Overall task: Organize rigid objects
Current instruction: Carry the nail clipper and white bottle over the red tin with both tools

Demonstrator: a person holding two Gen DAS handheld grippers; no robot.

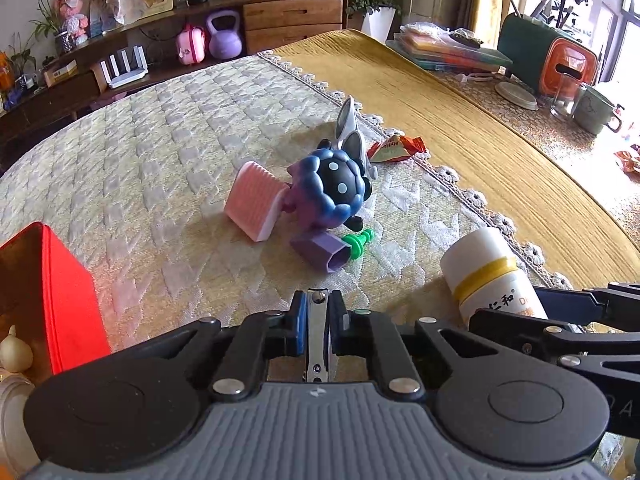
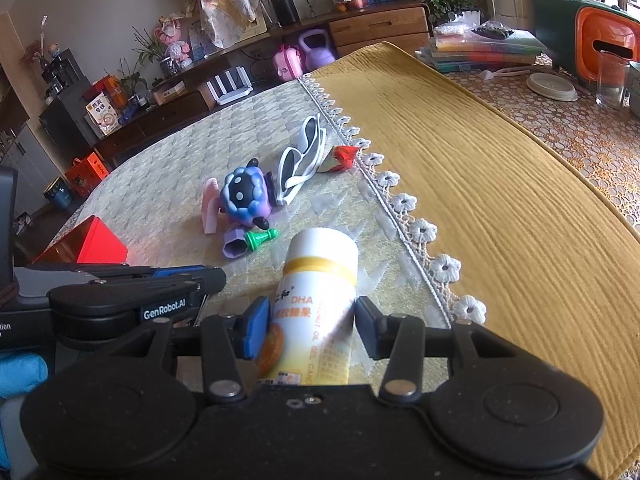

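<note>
My left gripper is shut on a metal nail clipper, held low over the quilted cloth. My right gripper has its fingers on both sides of a lying white bottle with a yellow band; the left pad touches it, the right pad stands a little off. The bottle also shows in the left wrist view. Ahead lie a blue-purple toy figure, a pink comb-like block, a purple hexagonal tube, a green chess pawn, white sunglasses and a red candy wrapper.
A red box stands at the left, with pale round things beside it. A yellow cloth covers the table's right half. Far right are stacked books, a green-orange case, a plate, a glass and a mug.
</note>
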